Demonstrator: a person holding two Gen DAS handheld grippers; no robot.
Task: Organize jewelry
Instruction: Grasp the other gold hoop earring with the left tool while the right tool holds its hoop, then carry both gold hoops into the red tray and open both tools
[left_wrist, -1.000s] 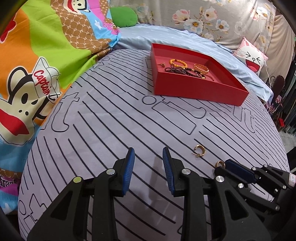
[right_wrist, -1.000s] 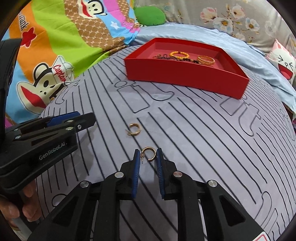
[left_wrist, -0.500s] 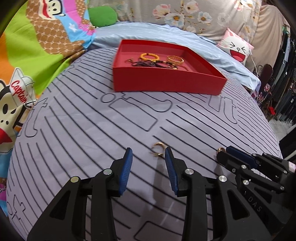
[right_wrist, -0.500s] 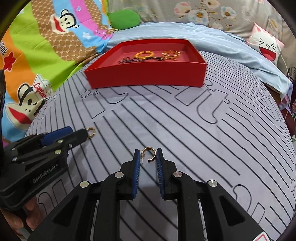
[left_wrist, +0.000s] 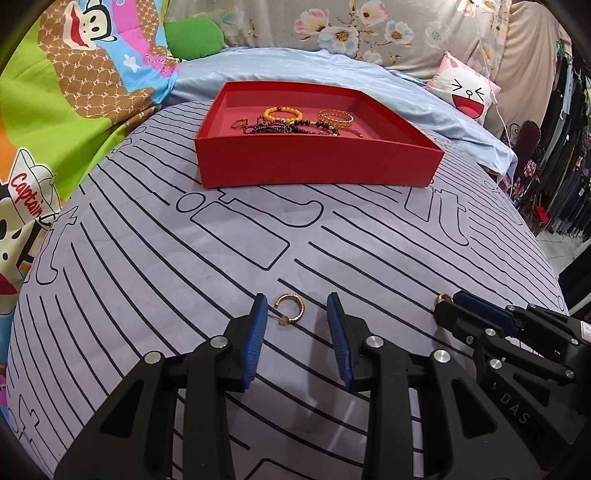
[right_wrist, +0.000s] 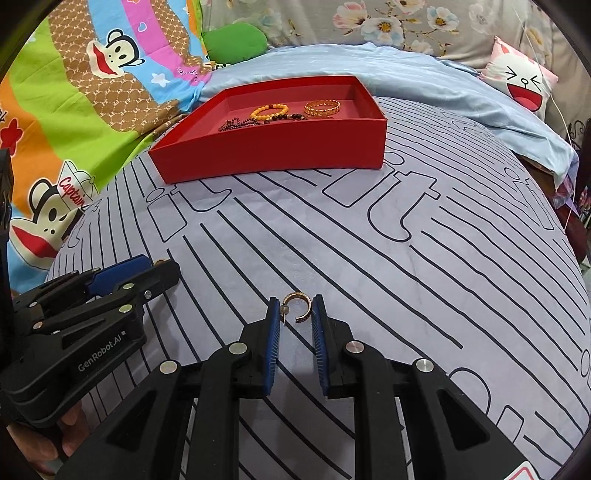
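On the grey striped sheet lies a gold hoop earring, between the jaws of my left gripper. The jaws are closing; the hoop sits close to the left pad and well clear of the right one. My right gripper is shut on a second gold hoop earring, held just above the sheet; the left wrist view shows that earring at the right gripper's tips. The red tray stands farther back and holds an orange bead bracelet, a gold bangle and a dark bead strand.
A cartoon monkey duvet and a green pillow lie to the left. A pale blue sheet and a cat-face cushion are behind the tray. The bed's edge falls away at the right. A hand holds the left gripper.
My left gripper slid right until the loose earring, first outside its right finger, lay between its jaws. The right gripper shifted with its earring still clamped.
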